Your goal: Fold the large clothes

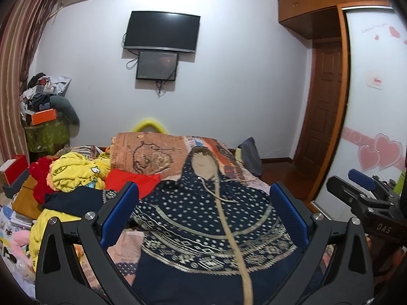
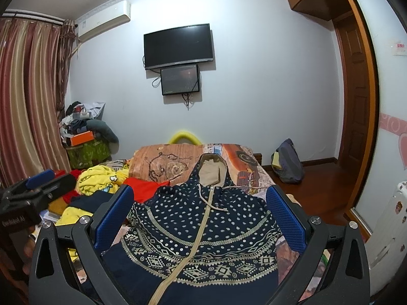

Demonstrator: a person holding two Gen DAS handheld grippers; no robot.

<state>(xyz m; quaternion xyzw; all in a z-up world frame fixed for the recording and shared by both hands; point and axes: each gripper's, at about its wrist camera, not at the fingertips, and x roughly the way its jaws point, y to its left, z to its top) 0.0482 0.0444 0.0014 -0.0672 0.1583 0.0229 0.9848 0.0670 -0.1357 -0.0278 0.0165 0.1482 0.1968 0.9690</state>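
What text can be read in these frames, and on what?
"DAS": on the right gripper body.
White lettering on the left gripper body: too blurred to read.
Writing on the wardrobe door and its sticker: too small to read.

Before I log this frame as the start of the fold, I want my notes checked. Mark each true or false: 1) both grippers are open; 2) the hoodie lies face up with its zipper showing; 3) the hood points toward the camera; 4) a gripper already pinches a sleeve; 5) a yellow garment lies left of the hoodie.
1) True: the left gripper and the right gripper both stand open.
2) True: the navy patterned hoodie shows its beige zipper.
3) False: the hood points away, toward the far wall.
4) False: neither gripper holds any cloth.
5) True: the yellow garment lies to its left.
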